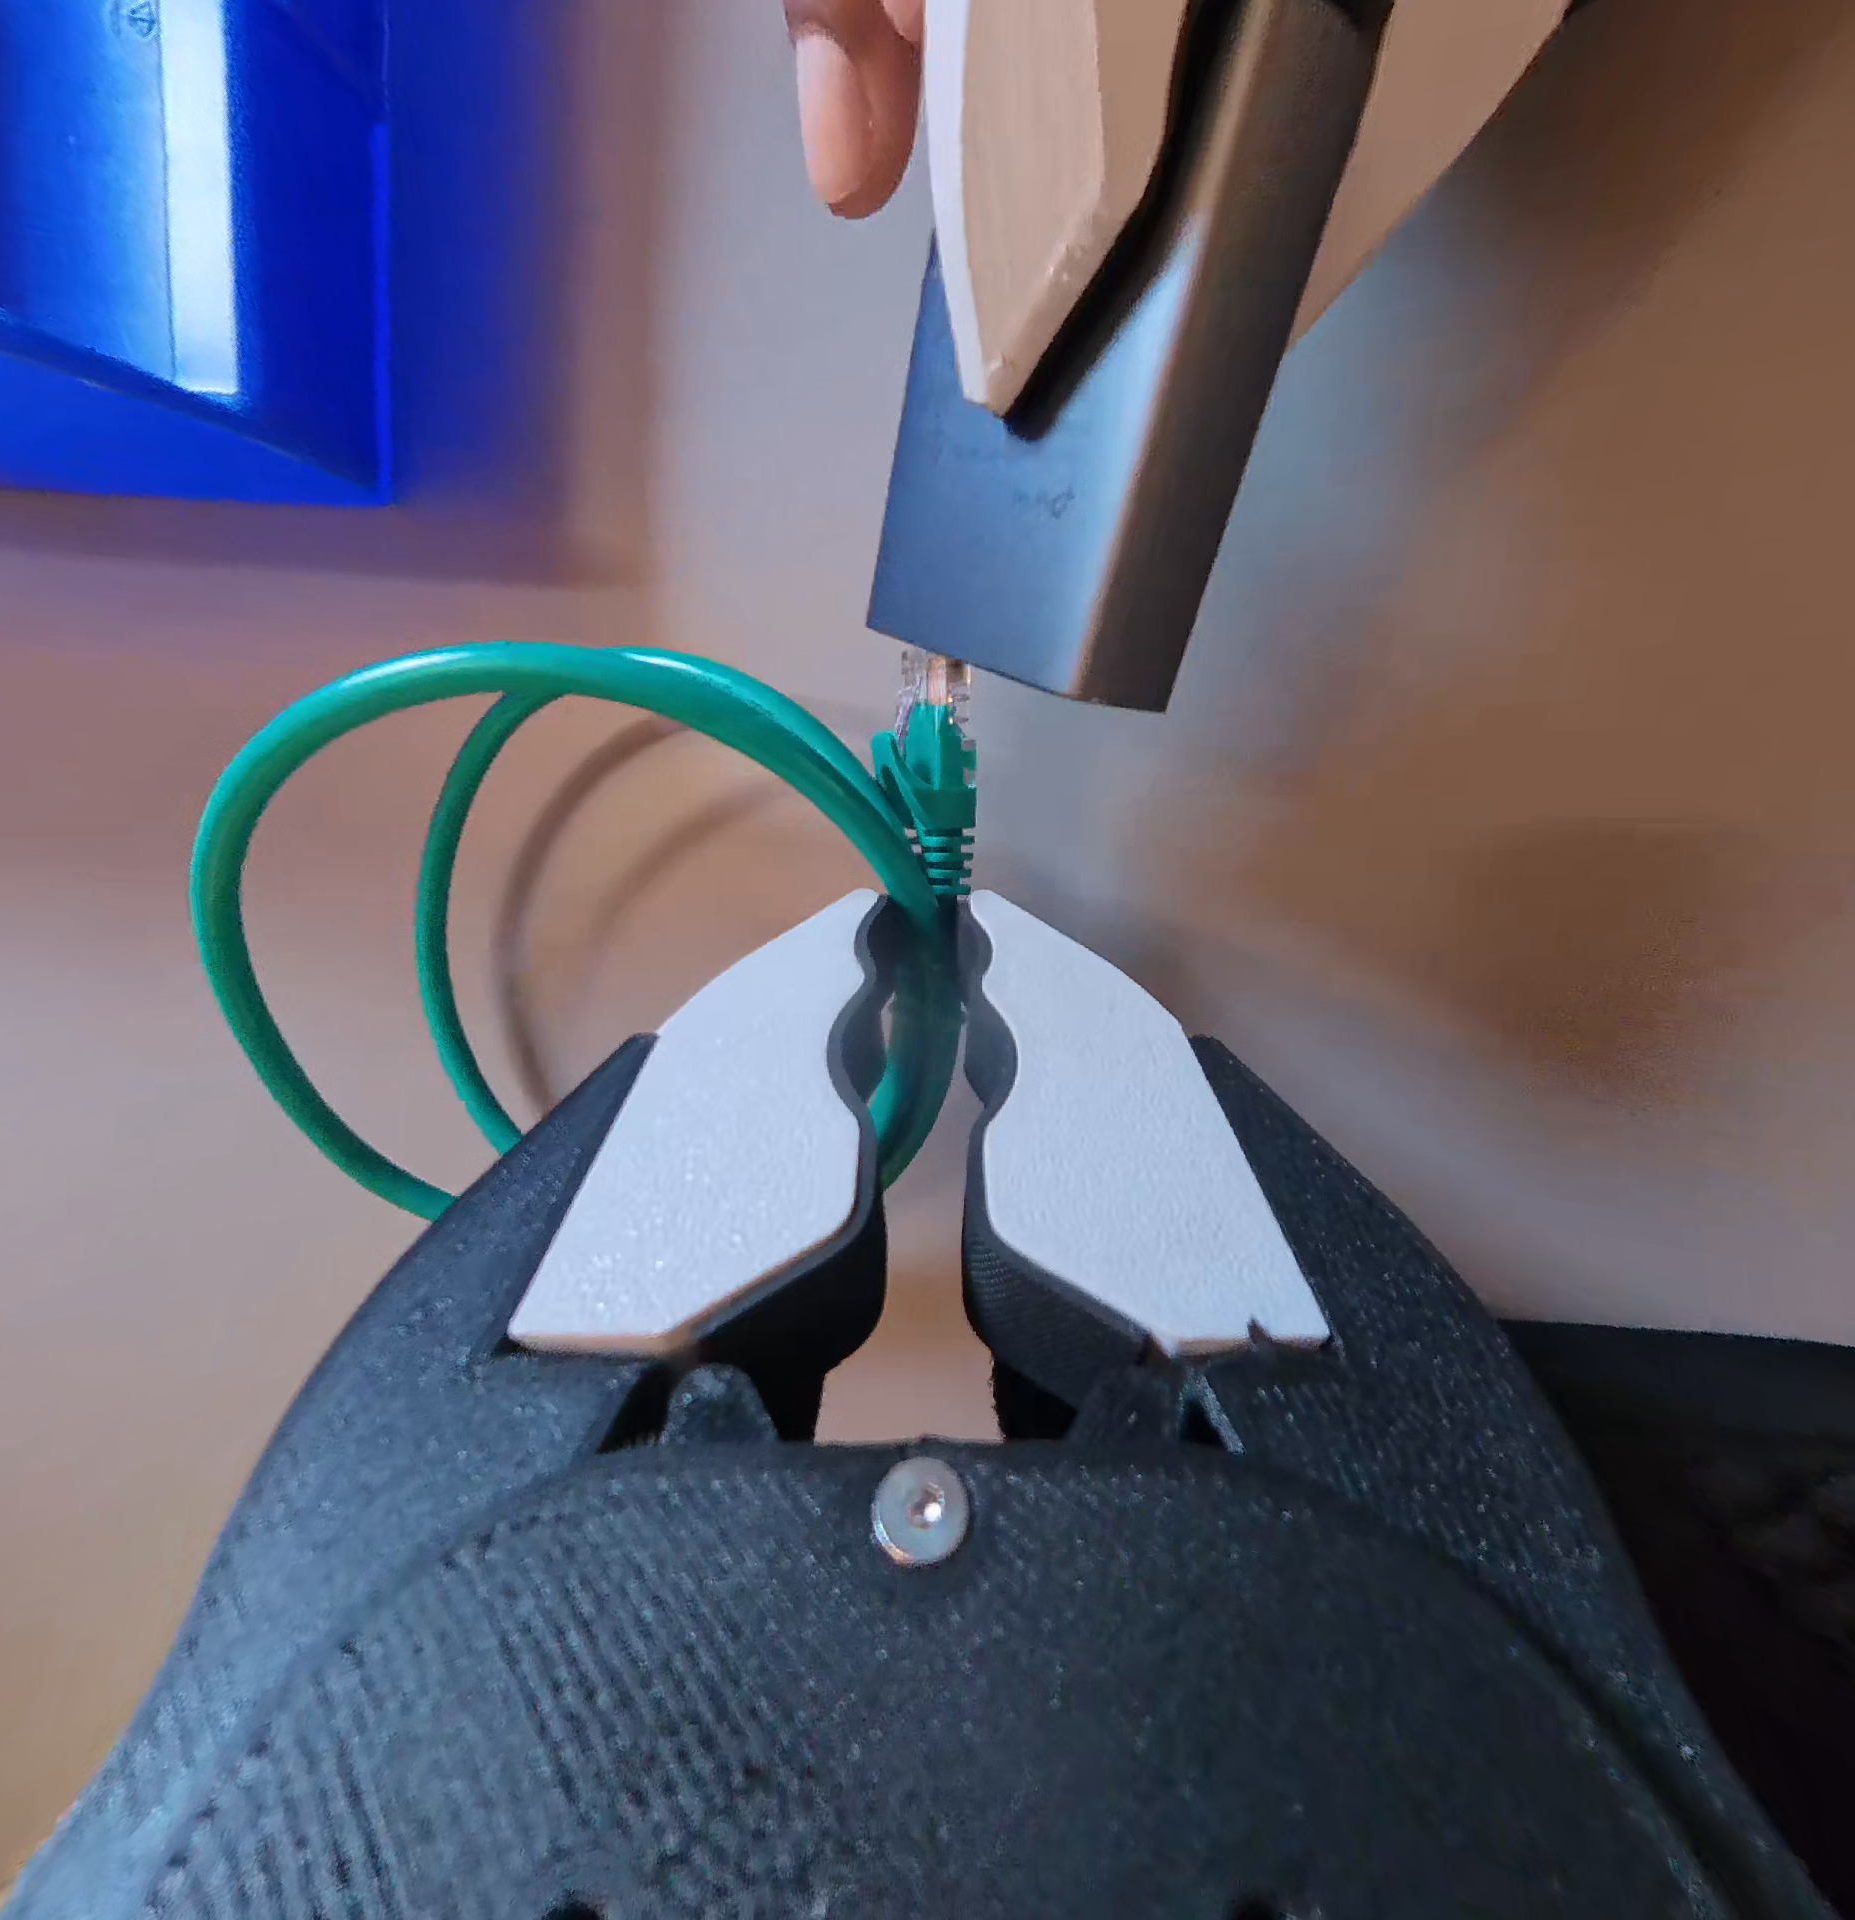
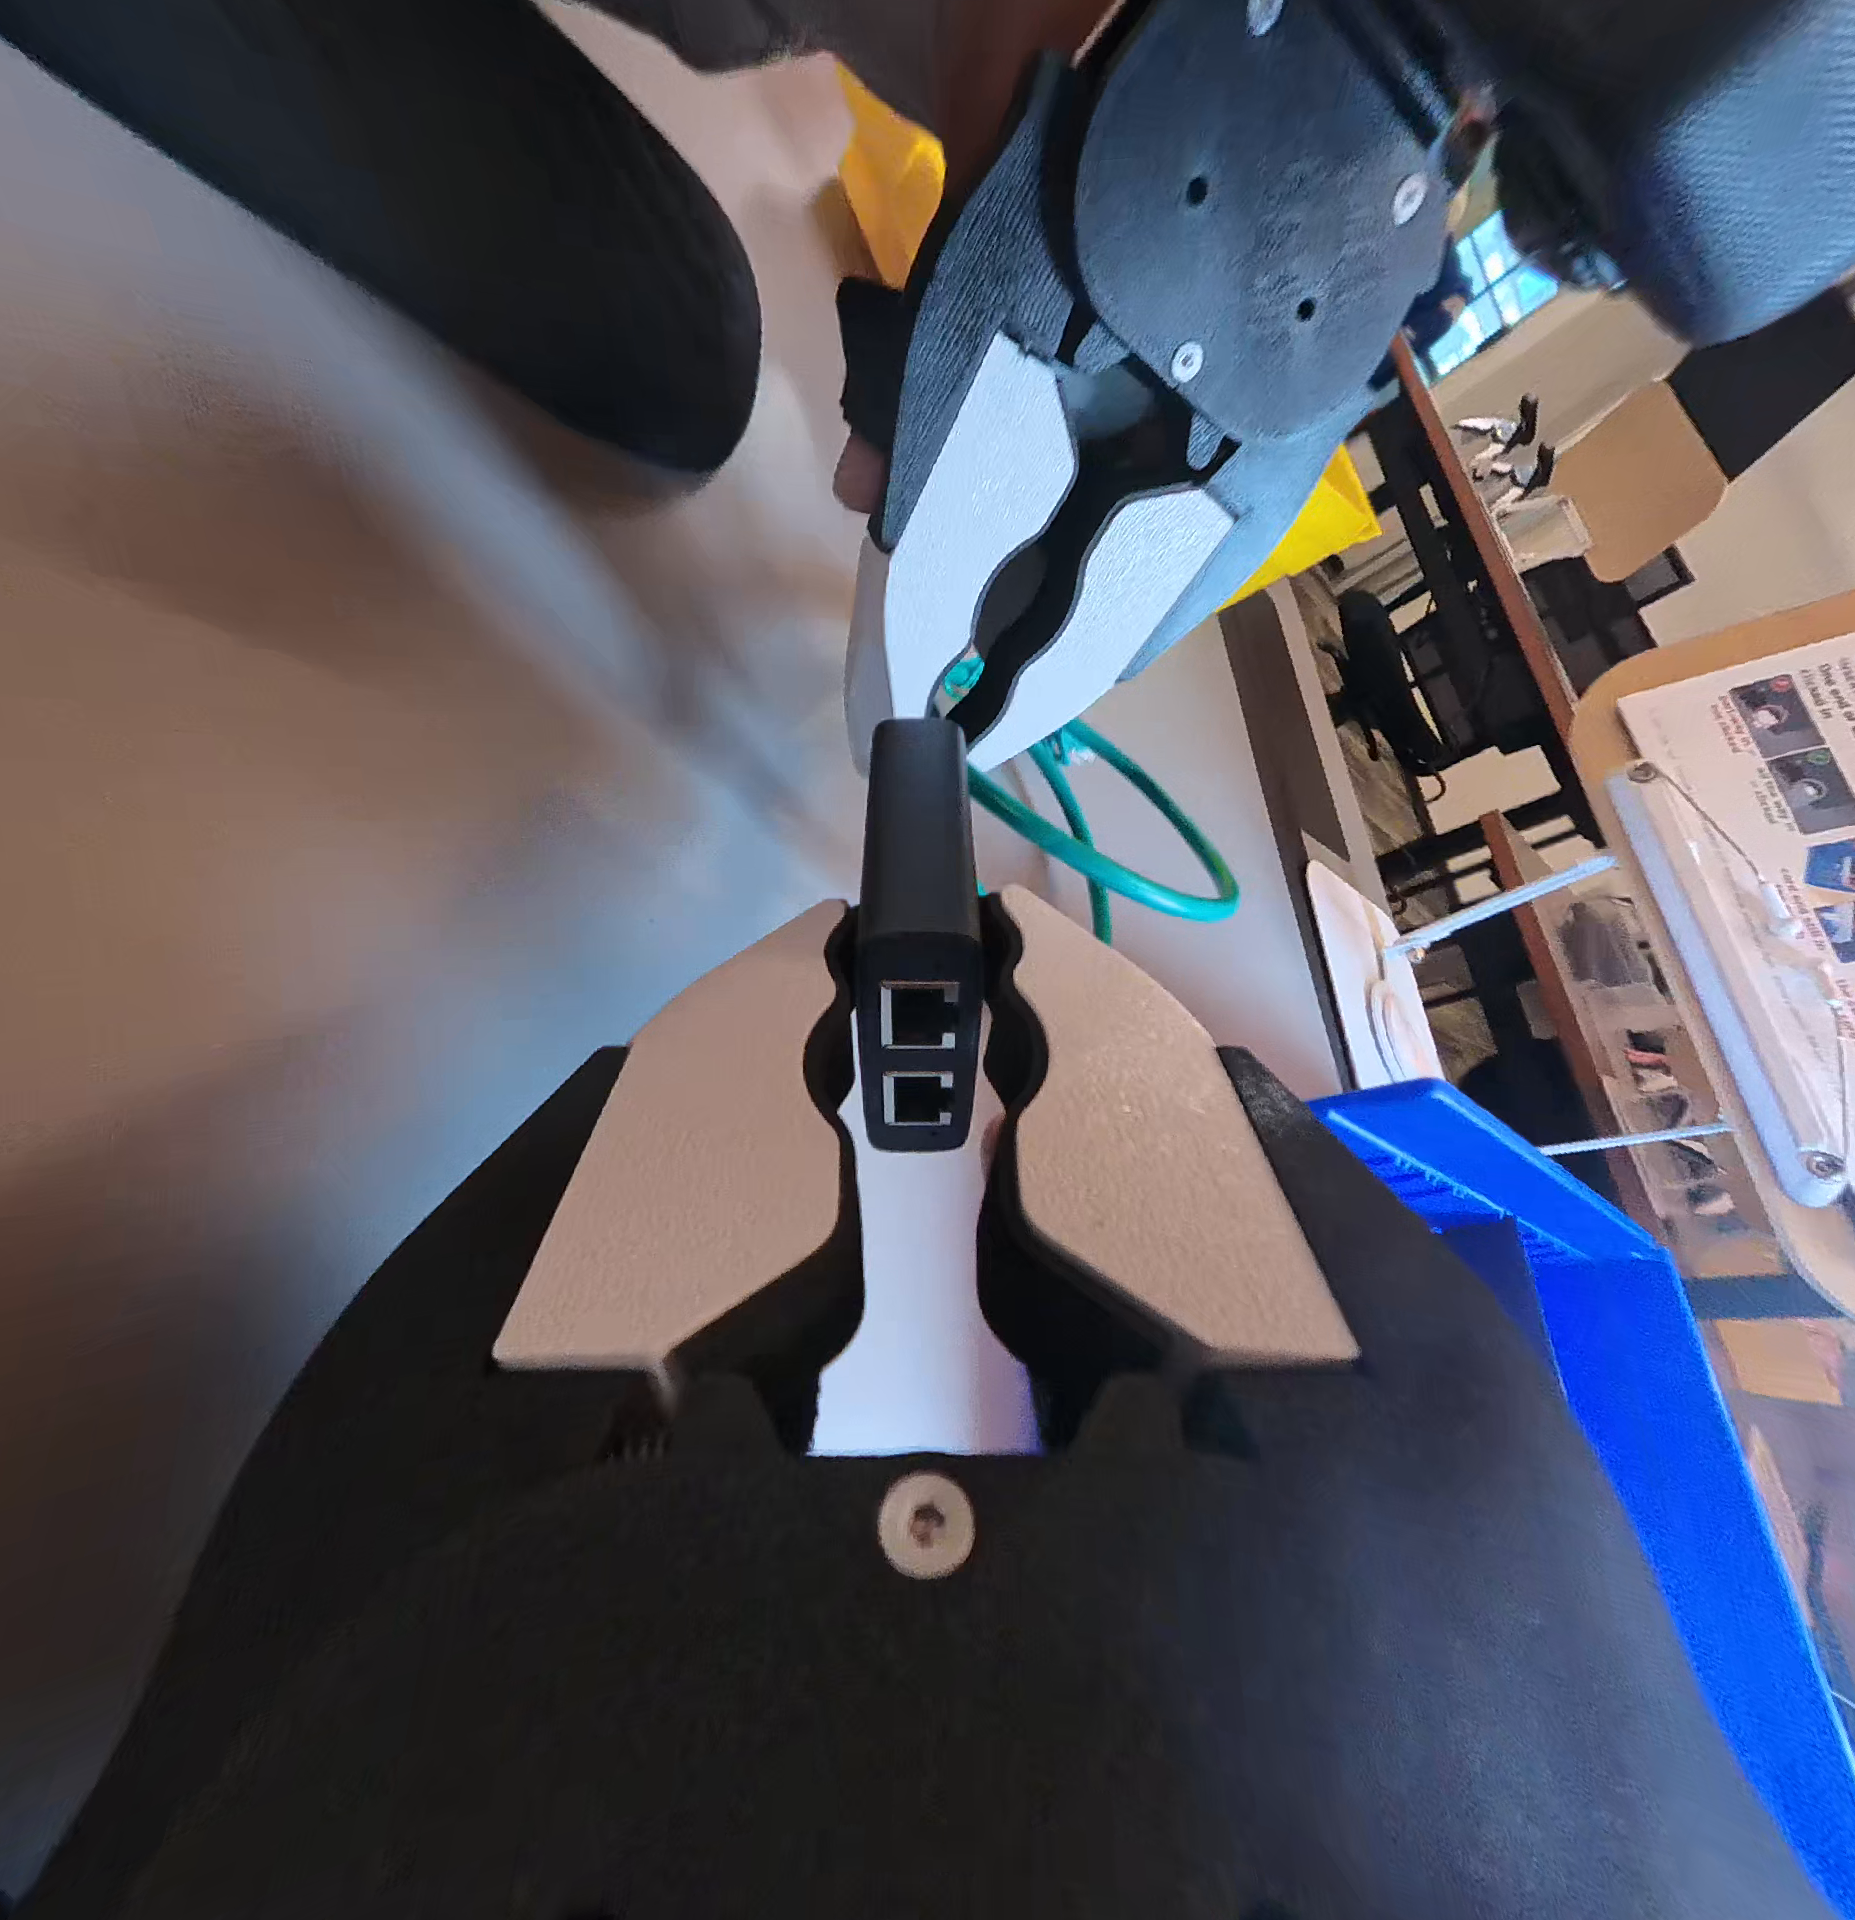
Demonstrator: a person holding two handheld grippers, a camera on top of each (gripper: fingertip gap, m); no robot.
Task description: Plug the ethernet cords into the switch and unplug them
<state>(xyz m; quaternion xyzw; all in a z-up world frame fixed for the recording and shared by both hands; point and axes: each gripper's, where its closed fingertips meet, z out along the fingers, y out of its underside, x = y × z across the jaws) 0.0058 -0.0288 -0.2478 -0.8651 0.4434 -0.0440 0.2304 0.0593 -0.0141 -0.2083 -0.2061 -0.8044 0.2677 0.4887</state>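
Note:
My left gripper (image 1: 928,906) is shut on a green ethernet cord (image 1: 279,790) just behind its plug (image 1: 933,717). The clear plug tip touches the lower end of the black switch (image 1: 1016,520); I cannot tell how deep it sits. My right gripper (image 2: 918,920) is shut on the switch (image 2: 915,831) and holds it up off the table. Two empty ports (image 2: 915,1060) on its near end face the right wrist camera. The left gripper (image 2: 970,691) shows at the switch's far end, with the cord's loops (image 2: 1141,873) hanging beside it.
A blue bin (image 1: 175,260) stands to the upper left and also shows in the right wrist view (image 2: 1588,1309). A person's finger (image 1: 850,125) is beside the right gripper's finger (image 1: 1027,208). A printed sheet (image 2: 1785,810) lies on a side table. A yellow object (image 2: 892,177) sits behind.

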